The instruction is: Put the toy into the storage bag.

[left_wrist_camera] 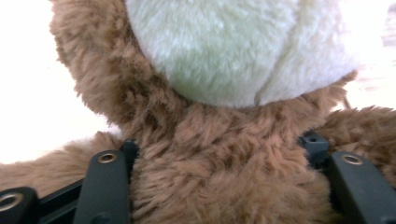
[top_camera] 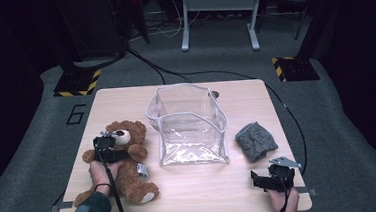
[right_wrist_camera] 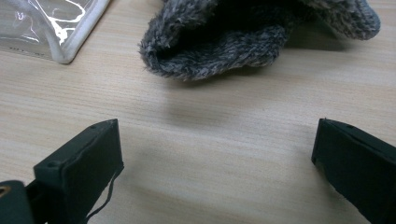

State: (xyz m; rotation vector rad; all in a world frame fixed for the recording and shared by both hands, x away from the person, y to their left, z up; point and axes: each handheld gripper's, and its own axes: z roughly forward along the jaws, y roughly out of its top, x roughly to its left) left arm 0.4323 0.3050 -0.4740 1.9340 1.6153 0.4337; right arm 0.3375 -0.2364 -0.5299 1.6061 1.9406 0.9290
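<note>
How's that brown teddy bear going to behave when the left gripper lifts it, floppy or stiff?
Probably floppy: the teddy bear is plush, and its fur bulges between the left gripper jaws, so it likely squashes rather than resists. Its legs, sprawled loose on the table, would likely dangle. It looks light for its size, and fuzzy enough not to slip easily.

The left gripper (top_camera: 110,152) hides the teddy bear's (top_camera: 125,163) neck.

Left gripper (top_camera: 110,150) at near left of table, forearm in dark sleeve coming in from near edge, jaws clamped on either side of teddy bear (top_camera: 121,161) at its neck (fur bulging between them). Right gripper (top_camera: 261,178) at near right, hand behind it, jaws spread wide, nothing between them
</note>
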